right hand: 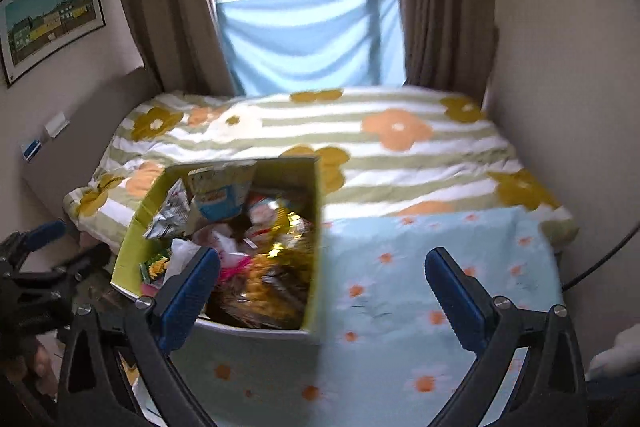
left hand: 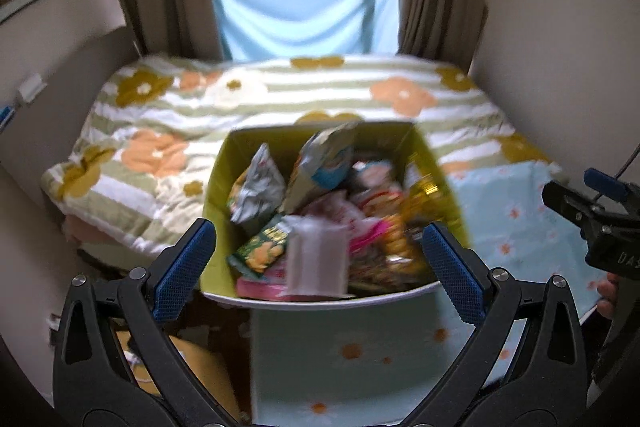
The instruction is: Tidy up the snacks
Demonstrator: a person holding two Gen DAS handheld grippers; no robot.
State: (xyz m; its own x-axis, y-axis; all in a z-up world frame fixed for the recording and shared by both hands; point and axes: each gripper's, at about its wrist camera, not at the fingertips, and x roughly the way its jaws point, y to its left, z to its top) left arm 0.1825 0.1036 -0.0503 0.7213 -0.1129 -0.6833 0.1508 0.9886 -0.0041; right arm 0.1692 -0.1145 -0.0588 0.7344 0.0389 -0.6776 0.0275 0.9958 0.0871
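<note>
Left gripper (left hand: pixel 320 247): fingers (left hand: pixel 184 267) spread wide, nothing between them. Right gripper (right hand: pixel 322 281): fingers (right hand: pixel 450 291) likewise spread wide, holding nothing. Both level, side by side.

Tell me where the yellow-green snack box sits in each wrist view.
Left wrist: snack box at center, between the open left tool's fingers.
Right wrist: snack box lower left, behind the right tool's left finger.
Shared landmark: blue cloth across the window.

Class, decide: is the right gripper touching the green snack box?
Cannot tell. In the right wrist view the right gripper is open, and its left finger overlaps the green snack box, but blur hides whether they meet.
</note>
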